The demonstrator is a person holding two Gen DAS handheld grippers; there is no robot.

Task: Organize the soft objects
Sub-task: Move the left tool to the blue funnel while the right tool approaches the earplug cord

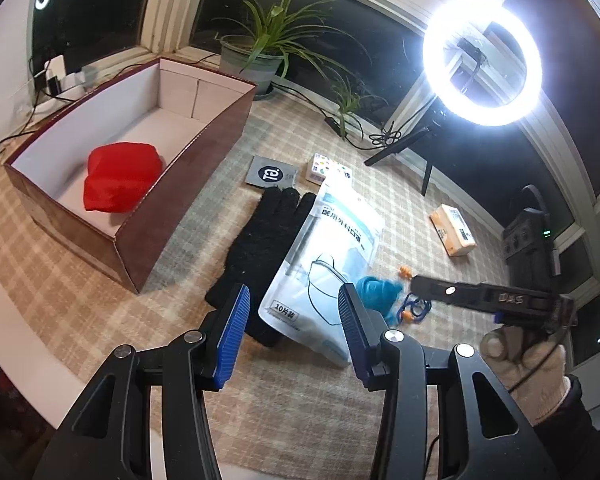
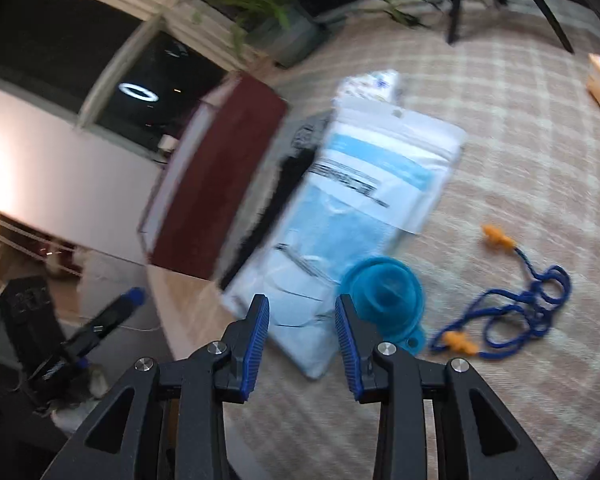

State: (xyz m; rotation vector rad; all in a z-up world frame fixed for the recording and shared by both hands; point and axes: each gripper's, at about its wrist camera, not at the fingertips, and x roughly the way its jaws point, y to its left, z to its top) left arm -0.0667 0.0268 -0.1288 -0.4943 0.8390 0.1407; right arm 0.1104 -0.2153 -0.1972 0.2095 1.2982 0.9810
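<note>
A red soft bundle (image 1: 120, 180) lies inside the brown box (image 1: 180, 236) at the left. Beside the box, a black knitted glove (image 1: 260, 248) lies flat on the checked cloth, with a pack of face masks (image 1: 332, 240) partly over it. My left gripper (image 1: 294, 292) hovers open above the two, holding nothing. In the blurred right wrist view my right gripper (image 2: 302, 304) stands open over the near corner of the mask pack (image 2: 360, 208), just left of a teal silicone cup (image 2: 384, 292). The box (image 2: 220, 184) shows beyond it.
Orange earplugs on a blue cord (image 2: 532, 304) lie right of the cup. A grey card (image 1: 270, 172), a small colourful box (image 1: 320, 168) and an orange tissue pack (image 1: 454, 232) sit farther back. A ring light (image 1: 482, 60) and potted plants (image 1: 260, 52) stand by the window.
</note>
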